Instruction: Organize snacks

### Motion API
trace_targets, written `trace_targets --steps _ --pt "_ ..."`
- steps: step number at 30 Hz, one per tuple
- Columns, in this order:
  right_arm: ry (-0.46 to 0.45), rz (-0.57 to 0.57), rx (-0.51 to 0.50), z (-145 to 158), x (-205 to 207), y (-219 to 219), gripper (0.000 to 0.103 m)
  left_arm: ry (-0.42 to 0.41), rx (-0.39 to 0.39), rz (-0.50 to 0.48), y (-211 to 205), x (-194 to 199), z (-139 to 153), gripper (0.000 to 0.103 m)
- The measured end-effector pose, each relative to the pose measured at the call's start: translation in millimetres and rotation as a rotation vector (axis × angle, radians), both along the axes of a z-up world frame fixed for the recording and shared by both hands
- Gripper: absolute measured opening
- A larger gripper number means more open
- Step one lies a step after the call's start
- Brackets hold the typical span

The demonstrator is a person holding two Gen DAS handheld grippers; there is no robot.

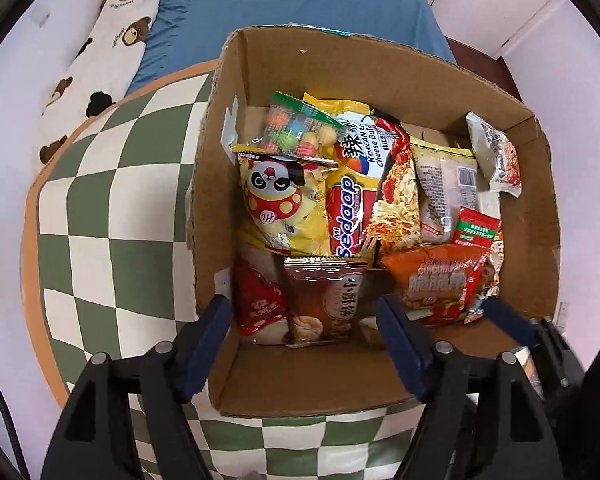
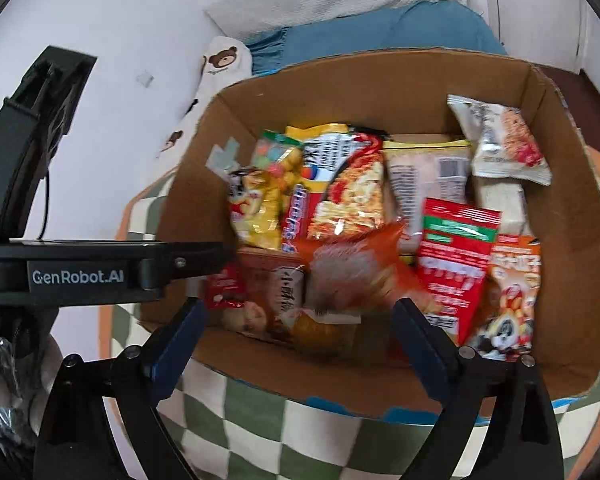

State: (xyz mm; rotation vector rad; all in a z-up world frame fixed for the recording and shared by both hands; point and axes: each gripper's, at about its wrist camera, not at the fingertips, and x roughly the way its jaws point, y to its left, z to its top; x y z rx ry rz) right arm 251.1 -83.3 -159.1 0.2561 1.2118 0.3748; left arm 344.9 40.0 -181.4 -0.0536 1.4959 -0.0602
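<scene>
A cardboard box (image 1: 420, 68) full of snack packets stands on a green-and-white checkered surface (image 1: 112, 240). My left gripper (image 1: 304, 312) hangs open over the box's near end. A brown packet (image 1: 324, 300) lies in the box below the gap, clear of both pads. To its right lies an orange packet (image 1: 440, 280). In the right wrist view my right gripper (image 2: 300, 308) stands wide open above the same box (image 2: 380, 84). A blurred orange packet (image 2: 352, 276) lies just beyond its fingertips, untouched. Noodle packs, a yellow panda bag (image 1: 284, 200) and a red packet (image 2: 452, 264) fill the rest.
The left gripper's black body (image 2: 80, 268) reaches in from the left of the right wrist view, close beside the box. A blue bed (image 1: 300, 0) and a bear-print pillow (image 1: 112, 32) lie behind the box. White floor surrounds the checkered surface.
</scene>
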Motion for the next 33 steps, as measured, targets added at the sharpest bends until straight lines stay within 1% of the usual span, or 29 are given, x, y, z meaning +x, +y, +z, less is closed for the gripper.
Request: trace_targets --steps 1,2,4,6,7,11,13,16,18,22,26,33 --pt "0.001 -0.009 -0.014 0 0 -4 0.096 -0.001 0.000 0.002 0 -1 -1 0.082" --pt "0.002 -0.017 -0.025 -1 0 -7 0.096 -0.008 -0.008 0.002 -1 -3 0 0.085" --pt "0.002 -0.039 -0.054 -1 1 -16 0.097 -0.026 0.001 -0.003 -4 -6 1 0.085" --pt "-0.003 -0.066 -0.079 0 1 -26 0.098 -0.052 0.006 -0.010 -7 -10 2 0.096" --pt "-0.008 -0.082 -0.093 2 1 -32 0.098 -0.067 0.011 -0.011 -9 -13 3 0.102" --pt "-0.024 -0.130 -0.161 9 -5 -53 0.101 -0.124 -0.006 0.010 -14 -26 7 0.103" --pt "-0.041 -0.155 -0.214 13 -9 -62 0.101 -0.140 -0.022 0.020 -16 -31 8 0.103" --pt "-0.059 -0.172 -0.250 18 -16 -74 0.101 -0.150 -0.046 0.043 -19 -38 6 0.103" --pt "-0.067 -0.180 -0.261 22 -20 -80 0.101 -0.159 -0.047 0.055 -21 -43 6 0.103" --pt "-0.084 -0.203 -0.278 29 -28 -88 0.102 -0.184 -0.014 0.058 -27 -54 8 0.103" --pt "-0.099 -0.217 -0.280 38 -38 -94 0.102 -0.223 0.006 0.054 -30 -66 16 0.103" --pt "-0.147 -0.226 -0.278 61 -61 -97 0.102 -0.328 0.025 0.037 -36 -96 51 0.103"
